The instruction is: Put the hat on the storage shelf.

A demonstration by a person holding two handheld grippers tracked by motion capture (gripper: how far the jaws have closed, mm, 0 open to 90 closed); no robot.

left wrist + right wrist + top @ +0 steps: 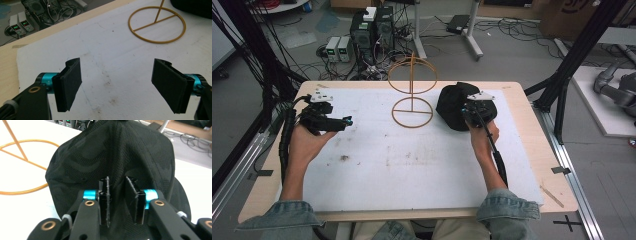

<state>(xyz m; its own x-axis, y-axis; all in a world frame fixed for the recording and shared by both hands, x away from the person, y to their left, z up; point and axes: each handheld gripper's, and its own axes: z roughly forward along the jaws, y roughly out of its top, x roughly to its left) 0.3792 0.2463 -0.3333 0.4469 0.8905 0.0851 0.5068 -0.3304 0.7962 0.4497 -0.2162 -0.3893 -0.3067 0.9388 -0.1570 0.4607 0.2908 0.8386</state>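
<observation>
I see the right gripper (121, 195) w/ jaws narrow, pinching a fold of the black cap (112, 155), which sits on the white mat (412, 165) just right of the gold wire stand (412, 90). The left gripper (120, 85) is wide open, nothing between, over the mat's left part.

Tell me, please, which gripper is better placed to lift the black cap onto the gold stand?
The right gripper: it is already at the black cap, jaws narrowed around a fold of its fabric. The left gripper sits open over bare mat, with the gold stand between it and the cap.
</observation>
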